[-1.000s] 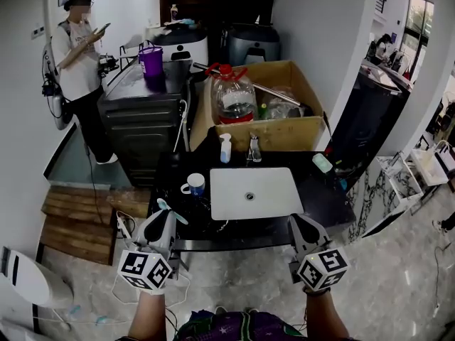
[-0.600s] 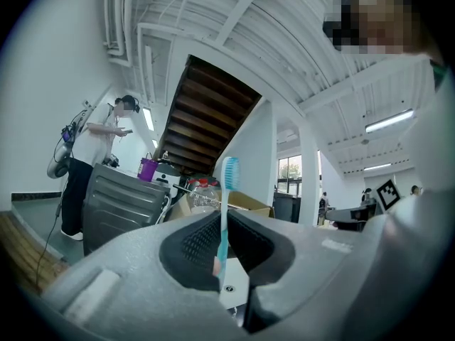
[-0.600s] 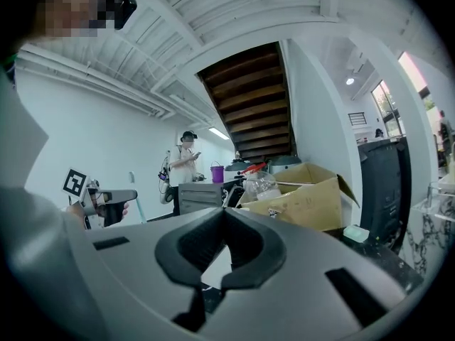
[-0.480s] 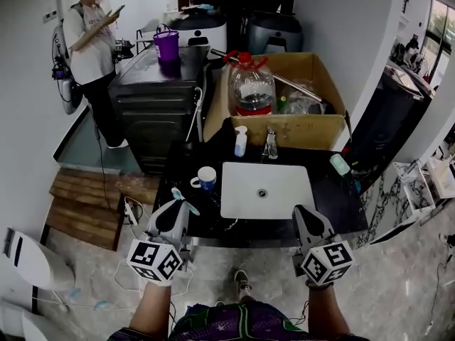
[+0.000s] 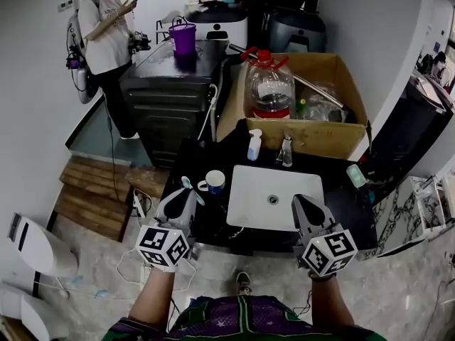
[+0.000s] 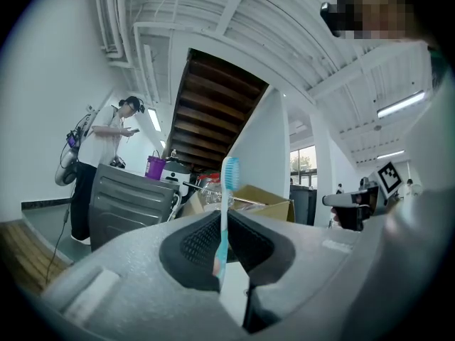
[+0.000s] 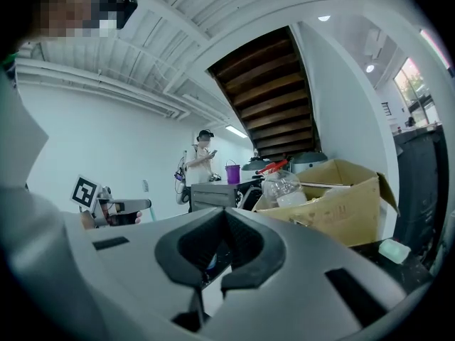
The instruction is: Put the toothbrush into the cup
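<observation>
- Here, the left gripper is clamped on the toothbrush by its handle, bristle end poking out past the jaw tips, towards the far side.
- The cup stands on the dark counter just right of that tip and slightly farther; the left gripper is much the nearer.
- The right gripper, jaws pressed together and empty, hangs at the sink's near right edge.
- The left gripper view shows the grip but not the cup; the head view shows both.

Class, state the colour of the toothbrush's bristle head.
Light blue. The toothbrush shows best in the left gripper view.
</observation>
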